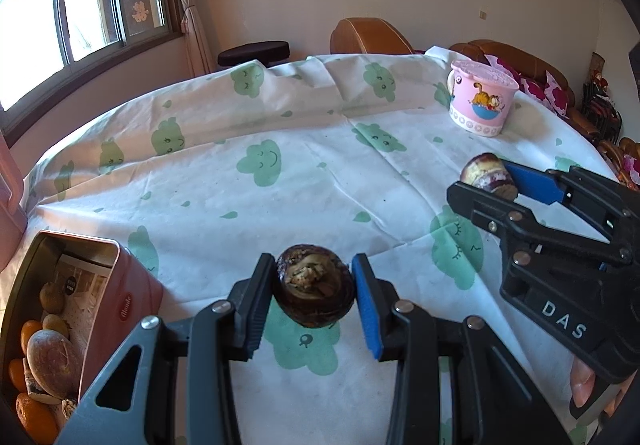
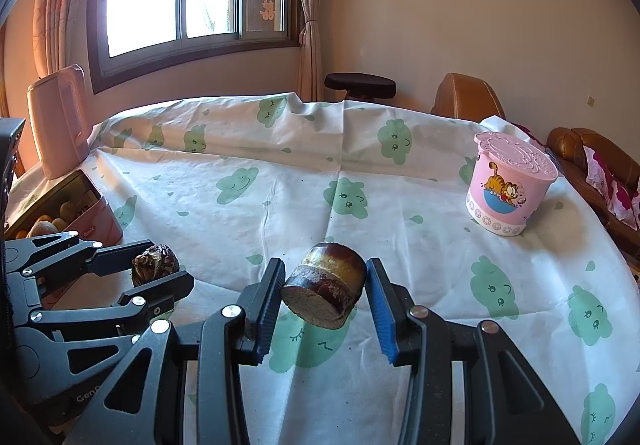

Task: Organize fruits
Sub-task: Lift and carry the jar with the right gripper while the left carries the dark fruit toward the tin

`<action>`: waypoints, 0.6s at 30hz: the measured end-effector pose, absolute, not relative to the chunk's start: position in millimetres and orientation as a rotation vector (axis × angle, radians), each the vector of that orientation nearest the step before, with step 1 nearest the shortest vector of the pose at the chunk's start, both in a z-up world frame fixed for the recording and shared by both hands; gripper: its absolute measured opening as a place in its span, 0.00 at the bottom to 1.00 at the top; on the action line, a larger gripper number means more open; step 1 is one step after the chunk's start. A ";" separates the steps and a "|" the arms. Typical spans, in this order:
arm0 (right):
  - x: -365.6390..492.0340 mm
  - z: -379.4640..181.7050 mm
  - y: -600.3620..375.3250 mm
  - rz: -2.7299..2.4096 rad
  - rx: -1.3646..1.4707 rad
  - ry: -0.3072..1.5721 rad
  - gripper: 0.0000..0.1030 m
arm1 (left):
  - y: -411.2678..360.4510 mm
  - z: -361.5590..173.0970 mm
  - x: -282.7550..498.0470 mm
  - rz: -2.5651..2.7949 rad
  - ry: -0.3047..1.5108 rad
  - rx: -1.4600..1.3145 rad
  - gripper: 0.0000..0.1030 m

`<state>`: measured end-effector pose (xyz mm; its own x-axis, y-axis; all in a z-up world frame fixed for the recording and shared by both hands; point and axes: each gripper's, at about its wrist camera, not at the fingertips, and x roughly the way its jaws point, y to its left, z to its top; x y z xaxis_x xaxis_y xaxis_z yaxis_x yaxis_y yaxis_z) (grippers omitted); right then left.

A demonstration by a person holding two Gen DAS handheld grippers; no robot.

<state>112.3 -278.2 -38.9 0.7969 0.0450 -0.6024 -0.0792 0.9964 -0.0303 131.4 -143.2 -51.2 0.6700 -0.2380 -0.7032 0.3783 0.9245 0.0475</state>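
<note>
My left gripper (image 1: pixel 314 295) is shut on a dark brown, wrinkled round fruit (image 1: pixel 315 291), held just above the tablecloth; it also shows in the right wrist view (image 2: pixel 154 265). My right gripper (image 2: pixel 325 295) is shut on a cut fruit piece with dark skin (image 2: pixel 326 289), also seen from the left wrist view (image 1: pixel 488 175). An open pink tin (image 1: pixel 100 309) with oranges and other fruit stands at my left; in the right wrist view the tin (image 2: pixel 100 221) is at far left.
A pink lidded cartoon cup (image 1: pixel 480 101) stands at the far right of the table (image 2: pixel 508 185). A pink kettle (image 2: pixel 60 121) stands behind the tin. A white cloth with green clouds (image 1: pixel 280 185) covers the round table. Brown chairs stand beyond.
</note>
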 end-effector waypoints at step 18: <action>104.1 -33.6 -278.3 0.054 -0.064 0.591 0.42 | -138.3 -43.7 123.9 -0.332 0.702 0.179 0.40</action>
<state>104.1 -278.3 -33.6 0.8293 0.0329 -0.5579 -0.0696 0.9966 -0.0447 123.9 -138.3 -43.7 0.7137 -0.2385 -0.6585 0.3576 0.9325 0.0498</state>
